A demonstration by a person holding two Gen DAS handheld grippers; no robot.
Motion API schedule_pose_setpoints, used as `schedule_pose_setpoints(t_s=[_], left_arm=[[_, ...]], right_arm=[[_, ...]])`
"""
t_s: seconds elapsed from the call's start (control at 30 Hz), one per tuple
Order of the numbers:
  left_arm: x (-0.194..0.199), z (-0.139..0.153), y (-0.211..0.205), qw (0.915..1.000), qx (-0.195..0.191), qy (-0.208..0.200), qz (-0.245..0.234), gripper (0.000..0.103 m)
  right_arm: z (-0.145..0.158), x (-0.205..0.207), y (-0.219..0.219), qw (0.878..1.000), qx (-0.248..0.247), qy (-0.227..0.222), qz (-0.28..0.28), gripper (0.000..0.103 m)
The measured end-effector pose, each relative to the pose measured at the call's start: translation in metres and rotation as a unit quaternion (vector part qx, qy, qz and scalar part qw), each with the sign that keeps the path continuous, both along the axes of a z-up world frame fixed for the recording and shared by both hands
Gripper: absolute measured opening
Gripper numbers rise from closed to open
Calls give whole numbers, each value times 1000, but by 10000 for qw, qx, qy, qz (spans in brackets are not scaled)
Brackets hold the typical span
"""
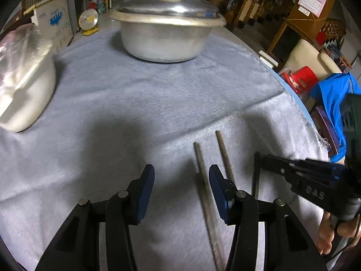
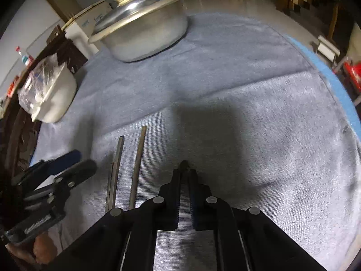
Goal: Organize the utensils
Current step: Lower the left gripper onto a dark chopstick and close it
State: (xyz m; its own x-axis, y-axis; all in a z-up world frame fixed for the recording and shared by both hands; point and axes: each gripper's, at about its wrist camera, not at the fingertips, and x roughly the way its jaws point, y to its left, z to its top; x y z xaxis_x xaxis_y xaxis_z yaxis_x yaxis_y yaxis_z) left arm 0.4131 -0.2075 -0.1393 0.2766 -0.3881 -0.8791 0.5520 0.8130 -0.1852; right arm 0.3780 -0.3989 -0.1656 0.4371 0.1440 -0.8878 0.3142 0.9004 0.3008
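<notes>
While the right gripper (image 2: 185,169) has its fingers pressed together on a dark chopstick (image 1: 256,176), whose tip pokes out beyond the fingertips, the left gripper (image 1: 181,180) hovers with its fingers apart and nothing between them. Two more chopsticks lie side by side on the grey cloth (image 1: 158,103) that covers the worktop, near its front edge and between the two grippers: a grey chopstick (image 1: 203,180) and a brown chopstick (image 1: 224,155). From the left wrist view the grey one runs just inside the left gripper's right finger (image 1: 217,187), and the brown one passes behind that finger; whether the finger touches either cannot be told. A lidded metal pot (image 1: 164,33) stands toward the far edge of the worktop, well apart from the chopsticks. A white bowl (image 2: 58,99) with clear plastic wrap over it sits at the left edge. The cloth stops short of the right edge, where a blue rim (image 2: 327,70) shows. A bare hand (image 1: 327,237) holds the right gripper's handle.
</notes>
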Motion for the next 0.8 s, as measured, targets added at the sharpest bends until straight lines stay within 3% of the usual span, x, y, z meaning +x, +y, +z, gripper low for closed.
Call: schedule_pose_setpoints(t_s=[0.17,0.3,0.37,0.43,0.47,0.6,0.8], left_arm=[[9,-12,-19,9998,111,137,-2,52],[10,-16,-24,9998,172,34,3,49],[8,-16,-26,9997,247,-88,-27,40],[8,-16,-28,9994,278,-156,-129,10],[9,-16,-27,9997,145,-13,-188,7],[13,-15,-11,9999,153,-45,-58,7],[17,-13,45,9994,-112,117,316,6]], right_arm=[[2,-6,-13,9980,589,-224,-32,11],[15,-8,-16,9972,526,-530,-50,11],[16,-4,-15,9971,547,-525,-16,11],[15,-3,-13,9968,605,-526,34,11],[15,-2,-12,9966,616,-539,54,11],[17,1,-7,9960,712,-521,137,11],[17,23,23,9970,548,-314,449,11]])
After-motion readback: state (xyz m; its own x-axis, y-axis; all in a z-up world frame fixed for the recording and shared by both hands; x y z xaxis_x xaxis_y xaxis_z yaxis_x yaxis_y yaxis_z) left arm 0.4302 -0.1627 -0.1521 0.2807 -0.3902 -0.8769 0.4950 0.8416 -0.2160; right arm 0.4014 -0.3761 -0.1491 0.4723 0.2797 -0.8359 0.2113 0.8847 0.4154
